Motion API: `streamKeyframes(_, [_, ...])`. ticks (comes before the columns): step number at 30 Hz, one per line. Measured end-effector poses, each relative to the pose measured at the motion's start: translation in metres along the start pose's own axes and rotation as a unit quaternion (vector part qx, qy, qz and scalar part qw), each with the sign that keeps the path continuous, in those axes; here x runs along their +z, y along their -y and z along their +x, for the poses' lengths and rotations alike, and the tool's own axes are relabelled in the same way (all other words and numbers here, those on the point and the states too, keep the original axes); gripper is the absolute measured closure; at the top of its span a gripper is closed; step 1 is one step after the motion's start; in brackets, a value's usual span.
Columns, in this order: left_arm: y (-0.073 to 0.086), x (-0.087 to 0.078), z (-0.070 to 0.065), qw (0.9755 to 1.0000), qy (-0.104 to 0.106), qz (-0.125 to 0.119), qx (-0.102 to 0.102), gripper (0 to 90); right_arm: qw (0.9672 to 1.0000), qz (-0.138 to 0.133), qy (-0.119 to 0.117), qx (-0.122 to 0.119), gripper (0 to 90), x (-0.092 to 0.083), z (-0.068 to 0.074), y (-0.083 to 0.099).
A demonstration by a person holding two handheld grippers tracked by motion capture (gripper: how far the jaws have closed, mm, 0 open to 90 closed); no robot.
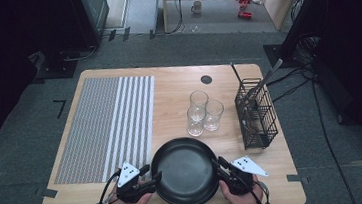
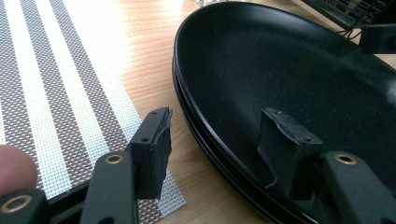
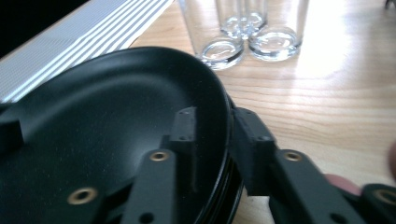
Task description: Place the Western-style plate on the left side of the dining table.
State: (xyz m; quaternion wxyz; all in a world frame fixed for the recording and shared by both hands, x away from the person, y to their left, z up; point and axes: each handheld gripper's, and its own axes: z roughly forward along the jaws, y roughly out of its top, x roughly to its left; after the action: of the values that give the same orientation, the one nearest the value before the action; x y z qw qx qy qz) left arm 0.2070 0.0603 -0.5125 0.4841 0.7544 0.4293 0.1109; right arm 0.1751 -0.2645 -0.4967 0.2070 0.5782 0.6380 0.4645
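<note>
Right gripper [image 3: 212, 140] pinching rim of black plates [image 1: 185, 171] at table's [image 1: 178, 89] near edge; left gripper [image 2: 212, 140] straddling opposite rim, jaws apart, outer pad off. Step: two-handed grasp of stack. Next: left closes fully, then level lift, clear of glasses [image 1: 204, 112].

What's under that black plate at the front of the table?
More black plates: rims of at least one more show stacked beneath the top plate. The table under the stack is covered, so anything there stays hidden.

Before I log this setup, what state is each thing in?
black plates: stacked, on table
left gripper: fingers astride plate rim, not pressing
right gripper: clamped on plate rim
glasses: three, upright, empty
wire caddy: upright, holding utensils
placemat: flat
</note>
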Motion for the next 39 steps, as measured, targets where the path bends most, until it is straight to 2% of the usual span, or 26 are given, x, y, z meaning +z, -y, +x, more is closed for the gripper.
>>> streamKeyframes(1, [0.0, 0.0, 0.0, 1.0, 0.001, -0.001, 0.001, 44.8, 0.9999, 0.001, 0.01, -0.002, 79.5, -0.001, 0.0, 0.001])
streamKeyframes(3, [0.001, 0.0, 0.0, 1.0, 0.003, -0.004, 0.001, 44.8, 0.9997, 0.008, 0.021, -0.014, 80.1, 0.0, 0.002, 0.002])
streamKeyframes(7, [0.002, 0.0, 0.002, 0.9999, 0.013, -0.001, -0.003, 44.4, 0.9994, 0.004, 0.03, -0.015, 81.3, -0.001, 0.005, 0.003])
streamKeyframes(10, [0.002, 0.0, 0.002, 0.9999, 0.016, -0.001, -0.001, 44.4, 0.999, 0.002, 0.033, -0.029, 83.9, -0.003, 0.004, 0.004])
streamKeyframes(12, [0.002, 0.0, 0.002, 0.9999, 0.016, -0.002, 0.001, 44.4, 0.9992, 0.002, 0.027, -0.03, 84.4, -0.004, 0.003, 0.004])
streamKeyframes(14, [0.002, 0.0, 0.001, 0.9998, 0.018, -0.002, 0.002, 44.5, 0.9996, 0.0, 0.02, -0.017, 84.1, -0.006, 0.001, 0.004])
streamKeyframes(17, [0.003, 0.0, 0.0, 0.9998, 0.019, -0.002, 0.008, 44.6, 0.9998, -0.002, 0.015, -0.012, 83.6, -0.006, 0.0, 0.004])
streamKeyframes(18, [0.003, 0.0, 0.0, 0.9997, 0.021, -0.002, 0.01, 44.6, 0.9999, 0.003, 0.013, -0.002, 82.4, -0.007, 0.0, 0.003])
streamKeyframes(20, [0.003, 0.0, 0.0, 0.9997, 0.023, -0.002, 0.011, 44.9, 0.9996, 0.011, -0.001, 0.025, 81.8, -0.009, -0.003, 0.001])
streamKeyframes(22, [0.003, 0.0, 0.0, 0.9997, 0.023, -0.002, 0.012, 44.9, 0.9992, 0.01, -0.021, 0.034, 82.8, -0.01, -0.007, 0.0])
streamKeyframes(23, [0.003, 0.0, 0.0, 0.9997, 0.024, -0.003, 0.012, 44.9, 0.9982, 0.012, -0.04, 0.043, 82.7, -0.011, -0.007, -0.001])
streamKeyframes(24, [0.003, 0.0, 0.0, 0.9996, 0.024, -0.003, 0.012, 44.9, 0.998, 0.011, -0.046, 0.041, 82.6, -0.011, -0.006, 0.0])
streamKeyframes(27, [0.004, 0.0, 0.0, 0.9996, 0.024, -0.003, 0.014, 44.7, 0.9997, -0.004, -0.014, 0.018, 78.1, -0.009, 0.003, 0.002])
streamKeyframes(30, [0.004, -0.001, 0.0, 0.9996, 0.025, -0.003, 0.014, 44.5, 0.9996, -0.015, 0.015, 0.017, 77.0, -0.009, 0.004, 0.004])
streamKeyframes(33, [0.004, -0.001, 0.0, 0.9996, 0.026, -0.002, 0.014, 44.3, 0.9996, -0.007, 0.017, 0.023, 78.4, -0.008, 0.0, 0.004])
streamKeyframes(39, [0.004, -0.001, 0.0, 0.9995, 0.027, -0.002, 0.013, 44.1, 0.9996, 0.004, 0.014, 0.024, 77.2, -0.005, 0.002, 0.006])
